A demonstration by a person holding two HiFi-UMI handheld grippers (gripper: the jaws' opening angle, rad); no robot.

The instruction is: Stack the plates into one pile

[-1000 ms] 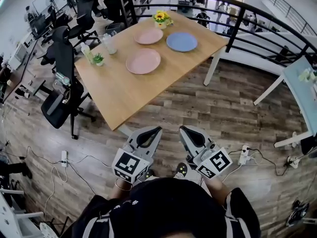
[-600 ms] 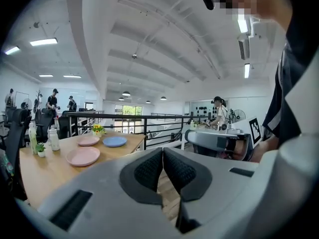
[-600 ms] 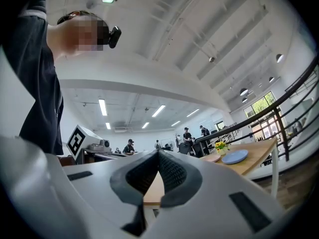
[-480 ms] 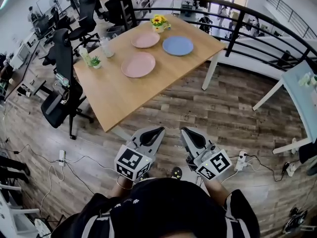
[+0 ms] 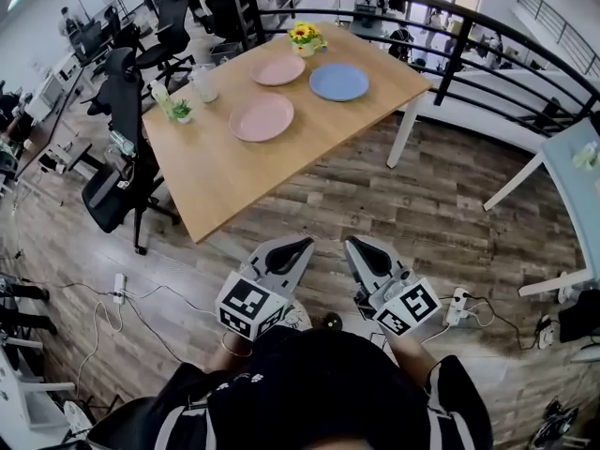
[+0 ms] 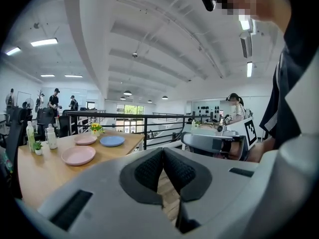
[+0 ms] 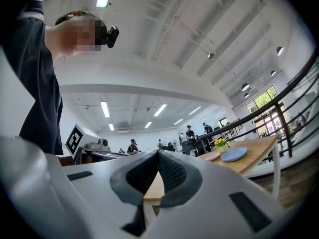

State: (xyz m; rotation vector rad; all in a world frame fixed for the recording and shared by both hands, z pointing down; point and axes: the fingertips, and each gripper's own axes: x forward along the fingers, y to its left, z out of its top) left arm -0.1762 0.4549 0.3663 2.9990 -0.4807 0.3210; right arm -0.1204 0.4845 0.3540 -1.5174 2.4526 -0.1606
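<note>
A chair (image 5: 117, 172) stands at the left edge of the counter (image 5: 234, 172), with a small plant (image 5: 182, 112) and bottles on the counter beside it. The three plates lie apart on the far half. The near pink plate (image 5: 262, 118) is closest, the far pink plate (image 5: 278, 69) is beyond it, and the blue plate (image 5: 338, 82) is to the right, close to the flowers (image 5: 303, 36). None is stacked yet.

On the near side, over the wooden floor and well short of the counter, the left claw (image 5: 300, 247) is closed on nothing, pads together. The right claw (image 5: 354, 245) just beside it is likewise closed and empty.

The step in hand looks like the approach — no plate is within reach from here. To do it well, come up square to the near edge and open a claw before it meets a rim. Slip one jaw under the plate's lip at a shallow angle rather than stabbing down. Building the pile on the near pink plate would keep it away from the plant and flowers — the free claw can steady the base.
</note>
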